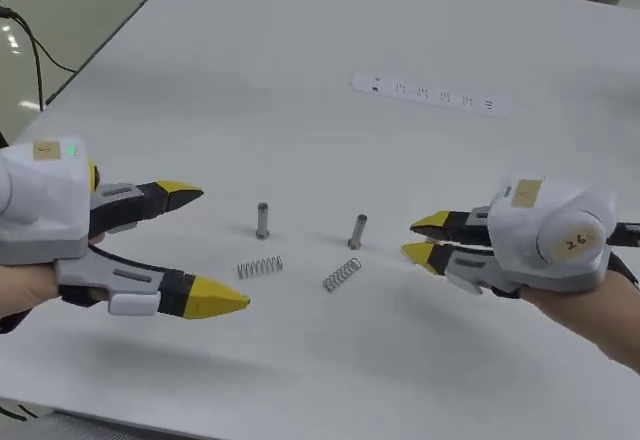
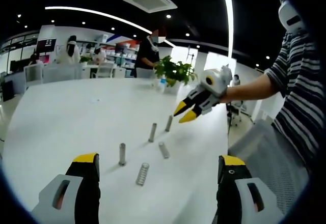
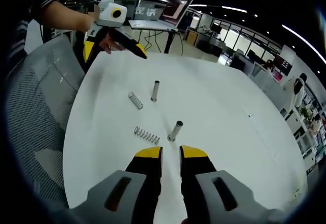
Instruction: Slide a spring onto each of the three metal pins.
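Observation:
Two grey metal pins stand upright on the white table, one (image 1: 262,220) to the left and one (image 1: 357,231) to the right. A loose spring (image 1: 260,267) lies in front of the left pin, and a second spring (image 1: 342,274) lies in front of the right pin. The left gripper view shows three upright pins (image 2: 122,154) (image 2: 152,132) (image 2: 168,123) and both springs (image 2: 143,173) (image 2: 163,149). My left gripper (image 1: 205,250) is open wide, left of the pins, and holds nothing. My right gripper (image 1: 425,238) hovers right of the pins. Its jaws stand a narrow gap apart with nothing between them.
A white power strip (image 1: 430,95) lies at the back of the table (image 1: 300,380). A black cable (image 1: 35,55) hangs off the left edge. A mesh chair (image 3: 41,91) stands beside the table. People and a potted plant (image 2: 175,71) are far off.

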